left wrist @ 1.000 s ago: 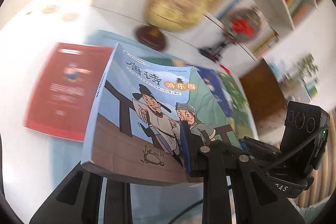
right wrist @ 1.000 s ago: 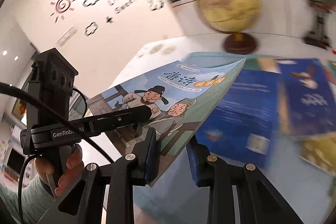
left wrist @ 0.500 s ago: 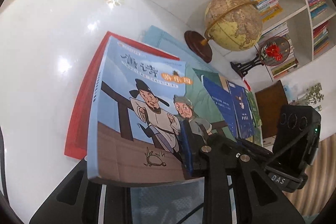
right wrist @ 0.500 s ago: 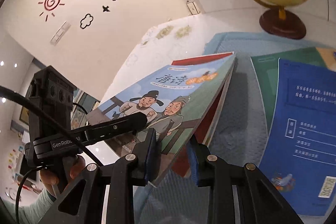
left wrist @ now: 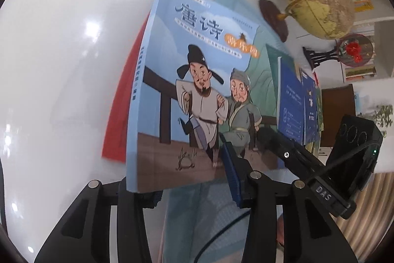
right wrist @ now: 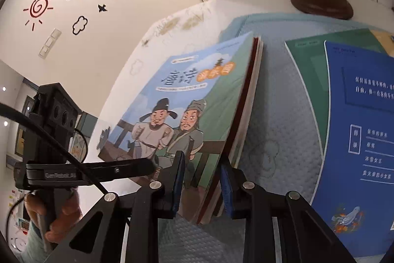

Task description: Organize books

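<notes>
A light-blue picture book [left wrist: 197,80] with two cartoon men on its cover is held by both grippers over a red book [left wrist: 123,102]. My left gripper [left wrist: 182,179] is shut on the picture book's near edge. My right gripper [right wrist: 200,183] is shut on the same book's [right wrist: 187,100] lower right corner, and the red book's edge [right wrist: 251,80] shows just under it. A blue book [right wrist: 357,134] lies on a green book [right wrist: 307,51] to the right on the mat.
A pale blue quilted mat [right wrist: 270,139] covers part of the white table [left wrist: 61,65]. A globe on a wooden base [left wrist: 320,4] stands at the back, with bookshelves behind it. A black stand with a red ornament [left wrist: 349,51] is beside the globe.
Both grippers carried the picture book left, away from the blue and green books. It now lies over the red book and hides most of it.
</notes>
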A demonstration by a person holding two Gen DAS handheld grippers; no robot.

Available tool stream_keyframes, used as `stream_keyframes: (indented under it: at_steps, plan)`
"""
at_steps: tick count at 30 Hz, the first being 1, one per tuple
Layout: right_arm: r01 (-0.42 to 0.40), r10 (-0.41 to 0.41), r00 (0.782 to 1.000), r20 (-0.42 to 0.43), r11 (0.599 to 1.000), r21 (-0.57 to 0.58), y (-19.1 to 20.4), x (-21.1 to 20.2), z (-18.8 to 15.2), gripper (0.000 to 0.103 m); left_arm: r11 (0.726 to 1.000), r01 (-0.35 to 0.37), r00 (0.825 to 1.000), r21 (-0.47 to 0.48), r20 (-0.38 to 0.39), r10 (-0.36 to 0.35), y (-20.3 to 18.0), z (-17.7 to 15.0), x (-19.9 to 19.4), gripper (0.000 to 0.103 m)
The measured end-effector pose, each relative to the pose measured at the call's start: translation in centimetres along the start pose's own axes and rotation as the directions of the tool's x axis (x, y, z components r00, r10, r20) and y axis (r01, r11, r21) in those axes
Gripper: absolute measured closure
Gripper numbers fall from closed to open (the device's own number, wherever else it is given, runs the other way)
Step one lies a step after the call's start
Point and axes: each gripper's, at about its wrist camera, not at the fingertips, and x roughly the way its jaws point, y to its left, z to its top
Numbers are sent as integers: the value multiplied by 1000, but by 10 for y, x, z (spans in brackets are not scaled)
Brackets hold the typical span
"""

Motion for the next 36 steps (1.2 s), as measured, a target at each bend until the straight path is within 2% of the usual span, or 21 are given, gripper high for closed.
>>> stream_keyframes:
  at_steps: [5, 10, 16, 19, 20, 21, 22, 23, 25, 27, 28, 29, 30, 32, 34, 36]
  plan:
    - [-1, 1, 1000, -1, 1000, 9, -1, 4, -1, 75, 998, -62, 998, 14, 7, 62, 2, -6, 0, 64]
    - [34, -33, 999, 27, 999, -16, 1, -4, 1, 75, 995, -72, 997, 73, 7, 72, -14, -1, 7, 65]
    - [35, -35, 999, 5, 999, -8, -7, -4, -10, 75, 992, -83, 996, 98, 0, 84, -20, 4, 13, 64]
    - [29, -29, 1000, -6, 999, -29, -2, -4, -17, 75, 984, -151, 988, 97, -9, 152, -21, 2, 11, 59]
    - [23, -23, 1000, -11, 999, -32, -1, -3, -18, 75, 975, -196, 980, 106, -13, 199, -22, 0, 9, 53]
    - [23, -24, 1000, -17, 999, -39, 2, -3, -21, 75, 957, -263, 963, 119, -19, 267, -23, -2, 9, 41]
    - [28, -28, 999, -16, 999, -46, 4, -3, -23, 75, 934, -332, 941, 133, -26, 338, -24, -3, 9, 36]
    - [28, -29, 999, -15, 998, -50, 5, -4, -25, 75, 890, -426, 899, 164, -32, 436, -26, -5, 10, 35]
    - [14, -15, 1000, -21, 999, -39, 3, -3, -26, 75, 821, -504, 848, 269, -26, 529, -36, -8, 17, 34]
    - [5, -6, 1000, -24, 1000, -29, 2, -3, -25, 75, 738, -559, 797, 379, -2, 604, -47, -13, 23, 34]
    - [7, -8, 1000, -25, 1000, -30, 1, -3, -25, 75, 713, -575, 782, 400, 15, 623, -49, -15, 23, 34]
    - [9, -10, 1000, -25, 999, -32, 2, -3, -24, 75, 698, -583, 776, 415, 29, 631, -51, -16, 20, 34]
    - [12, -13, 1000, -19, 999, -35, 1, -6, -24, 75, 695, -586, 775, 416, 35, 631, -50, -16, 16, 34]
    - [17, -17, 1000, -5, 999, -32, 0, -12, -22, 75, 712, -584, 786, 391, 55, 615, -43, -10, 2, 34]
    - [39, -39, 999, 12, 999, -30, -5, -17, -19, 75, 747, -572, 808, 338, 74, 585, -32, 7, -13, 34]
    - [66, -66, 998, 15, 997, -29, -9, -18, -15, 75, 798, -555, 831, 234, 120, 543, -18, 34, -30, 34]
